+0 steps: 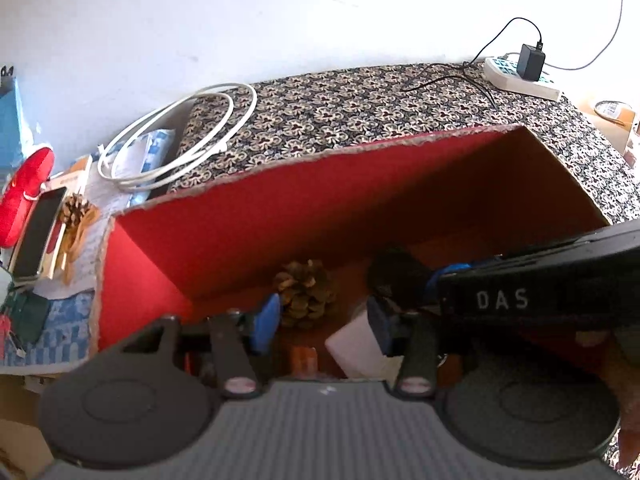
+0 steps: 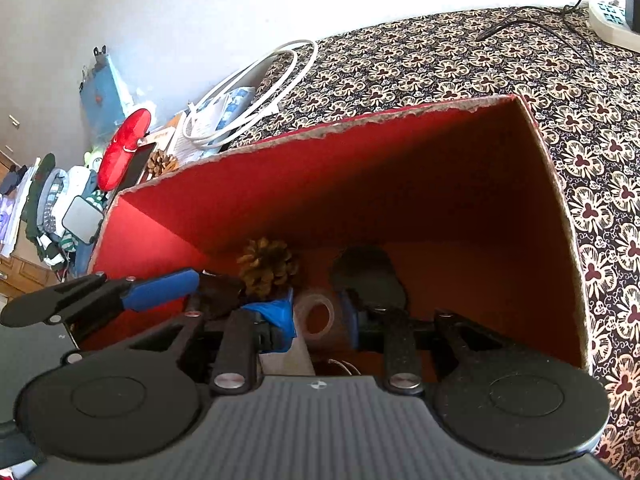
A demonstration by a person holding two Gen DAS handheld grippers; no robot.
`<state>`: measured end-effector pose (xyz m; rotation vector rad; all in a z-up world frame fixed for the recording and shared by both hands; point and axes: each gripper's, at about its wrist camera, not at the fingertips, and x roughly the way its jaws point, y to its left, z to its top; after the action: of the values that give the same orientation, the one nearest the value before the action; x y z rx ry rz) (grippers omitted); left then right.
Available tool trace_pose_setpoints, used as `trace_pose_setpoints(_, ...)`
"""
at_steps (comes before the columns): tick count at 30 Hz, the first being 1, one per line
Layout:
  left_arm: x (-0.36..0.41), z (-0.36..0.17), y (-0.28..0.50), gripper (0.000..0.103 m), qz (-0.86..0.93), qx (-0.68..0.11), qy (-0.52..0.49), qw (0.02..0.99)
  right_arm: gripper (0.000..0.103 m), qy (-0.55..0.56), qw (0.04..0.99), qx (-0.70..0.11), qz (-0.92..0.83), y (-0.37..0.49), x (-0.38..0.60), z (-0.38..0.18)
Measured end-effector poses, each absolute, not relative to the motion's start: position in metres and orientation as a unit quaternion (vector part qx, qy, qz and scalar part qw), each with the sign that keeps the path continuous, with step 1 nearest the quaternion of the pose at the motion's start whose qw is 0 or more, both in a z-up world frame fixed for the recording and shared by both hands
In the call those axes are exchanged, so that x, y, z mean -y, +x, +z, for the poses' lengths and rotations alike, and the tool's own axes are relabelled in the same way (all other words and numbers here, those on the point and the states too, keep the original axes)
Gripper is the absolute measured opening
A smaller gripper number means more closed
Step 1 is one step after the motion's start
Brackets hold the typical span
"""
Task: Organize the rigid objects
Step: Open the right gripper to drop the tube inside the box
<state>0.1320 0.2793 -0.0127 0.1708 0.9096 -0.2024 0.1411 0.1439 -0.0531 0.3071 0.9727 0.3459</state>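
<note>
Pinecone just beyond open left gripper; tape roll inside right gripper, grip unclear.

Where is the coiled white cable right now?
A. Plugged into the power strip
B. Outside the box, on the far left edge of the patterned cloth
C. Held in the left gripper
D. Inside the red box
B: the coiled white cable lies beyond the rim of the red box, over the edge of the patterned cloth.

Cardboard box is showing matt red walls and a rough, torn rim. Patterned cloth is covering the counter. Clear, glossy tape roll is sitting beside a scaly, woody pinecone.
</note>
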Motion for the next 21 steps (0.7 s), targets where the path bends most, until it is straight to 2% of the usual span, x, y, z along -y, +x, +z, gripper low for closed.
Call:
trace_pose_setpoints(10,-0.2799,-0.0129,0.1336,0.054,-0.091,-0.440,0.081,0.890,0.009,0.141,0.862,-0.460,0.160,0.1409,-0.1442,-0.0515)
trace_pose_setpoints(21,-0.2775,-0.0117,0.1296,0.055,-0.075,-0.427,0.094,0.896,0.009,0.131,0.878,-0.438,0.143,0.1355,-0.1444,-0.0471)
